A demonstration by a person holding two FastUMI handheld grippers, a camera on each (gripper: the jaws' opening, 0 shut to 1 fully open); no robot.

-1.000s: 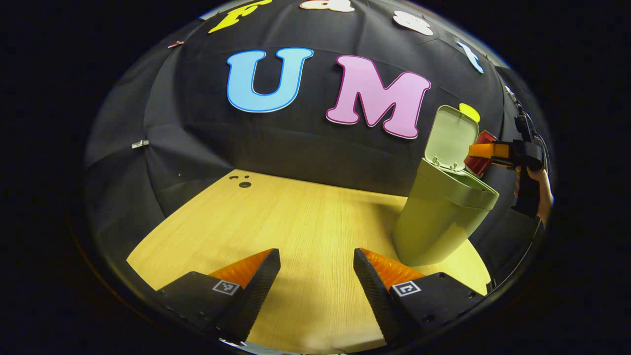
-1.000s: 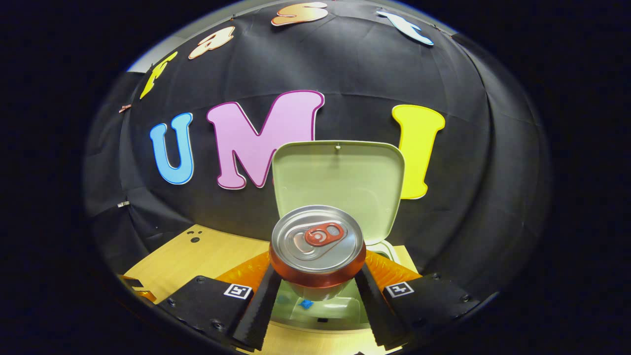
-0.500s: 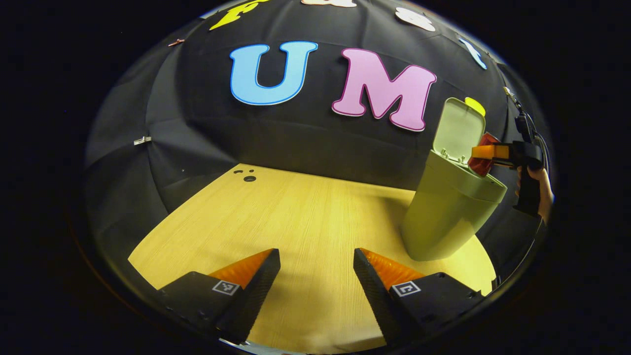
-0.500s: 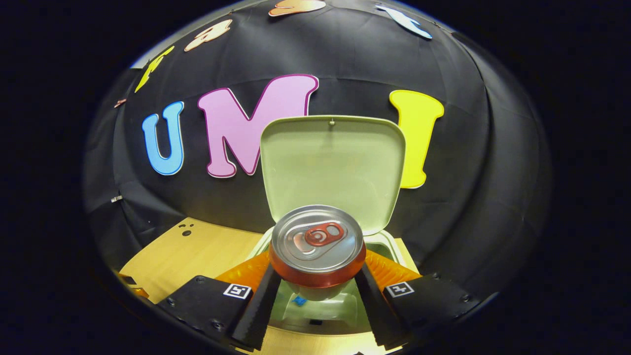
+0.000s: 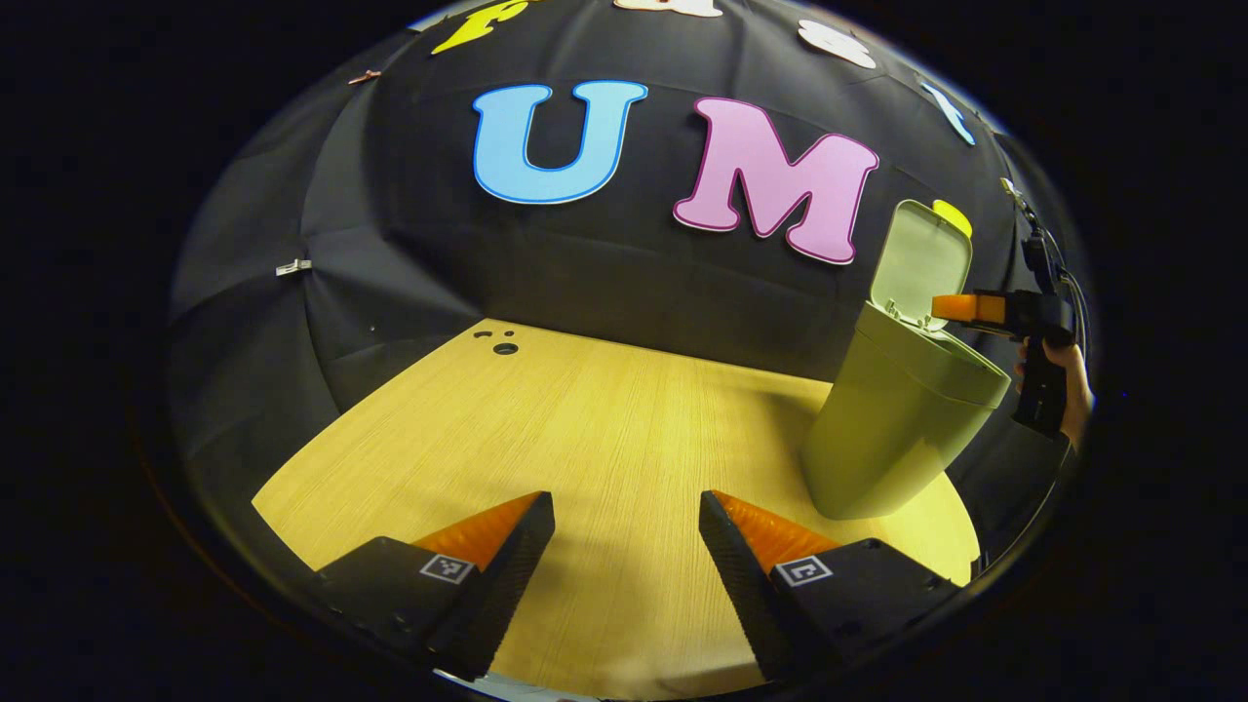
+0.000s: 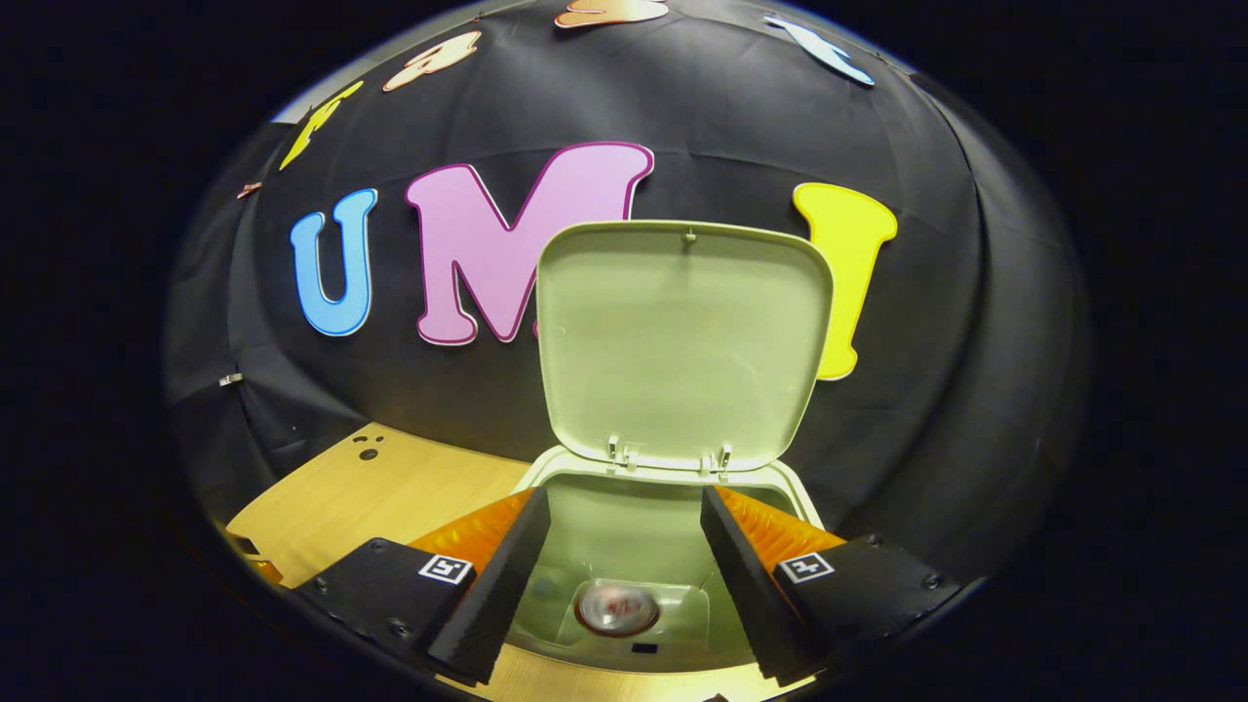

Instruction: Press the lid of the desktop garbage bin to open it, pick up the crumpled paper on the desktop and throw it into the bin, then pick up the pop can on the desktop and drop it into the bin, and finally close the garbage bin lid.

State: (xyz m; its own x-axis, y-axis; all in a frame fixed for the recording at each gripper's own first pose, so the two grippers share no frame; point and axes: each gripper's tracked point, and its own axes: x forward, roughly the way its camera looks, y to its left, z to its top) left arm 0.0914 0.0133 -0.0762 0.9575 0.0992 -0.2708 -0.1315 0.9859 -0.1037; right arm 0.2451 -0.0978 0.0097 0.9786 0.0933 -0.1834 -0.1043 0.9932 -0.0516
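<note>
Right gripper [image 6: 624,565]: hovering over the bin [image 6: 673,507], fingers apart.
Can [image 6: 616,607]: lying blurred inside.
Left gripper [image 5: 624,556]: fingers apart above the table [image 5: 604,429].

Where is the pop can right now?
In the right gripper view, the blurred round metal pop can lies low inside the open pale green plastic bin, seen between the right claw fingers.

Pop can [image 6: 616,606]: blurred inside bin [image 6: 624,507]; body indistinct.
Bin interior [image 5: 936,343]: hidden by rim in left gripper view.
Hand [image 5: 1071,390]: cut off at edge.
</note>
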